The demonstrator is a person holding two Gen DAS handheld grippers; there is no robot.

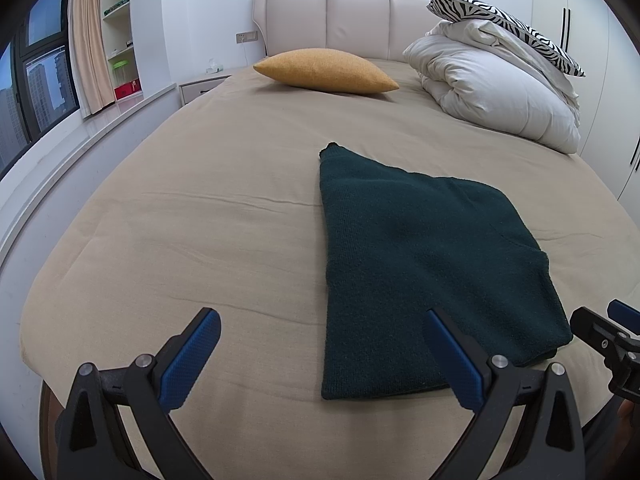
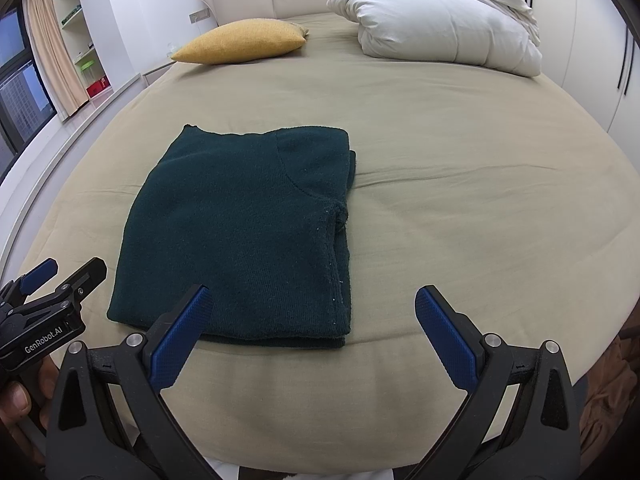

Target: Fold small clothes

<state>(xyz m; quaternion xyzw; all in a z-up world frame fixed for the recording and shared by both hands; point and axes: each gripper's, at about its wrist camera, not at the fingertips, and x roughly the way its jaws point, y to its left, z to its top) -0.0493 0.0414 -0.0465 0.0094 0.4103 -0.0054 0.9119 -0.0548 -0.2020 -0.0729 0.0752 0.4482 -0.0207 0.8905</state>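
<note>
Two grippers are hovering at the near edge of the bed, both spread wide and holding nothing. In the left wrist view, the left gripper [image 1: 322, 318] is hanging with its blue pads far apart, the right-hand pad [image 1: 454, 364] showing in front of the near left corner of the dark green sweater [image 1: 424, 264]; whether it is touching the knit is hard to tell. In the right wrist view, the right gripper [image 2: 312, 296] is likewise gaping wide, its left-hand pad [image 2: 182, 340] showing over the sweater's near edge and its other pad over bare sheet. Each gripper is appearing at the margin of the other's view.

Just beyond the fingers, the sweater is lying flat on the tan bedsheet [image 1: 200, 220], folded into a rough rectangle of stacked layers, with a curved seam running across its far right part.

Farther back, a mustard cushion [image 1: 326, 70] is resting near the beige padded headboard [image 1: 340, 20]. To its right, a folded white duvet [image 1: 492, 88] is sitting heaped, with a zebra-print pillow [image 1: 504, 24] lying on top.
</note>
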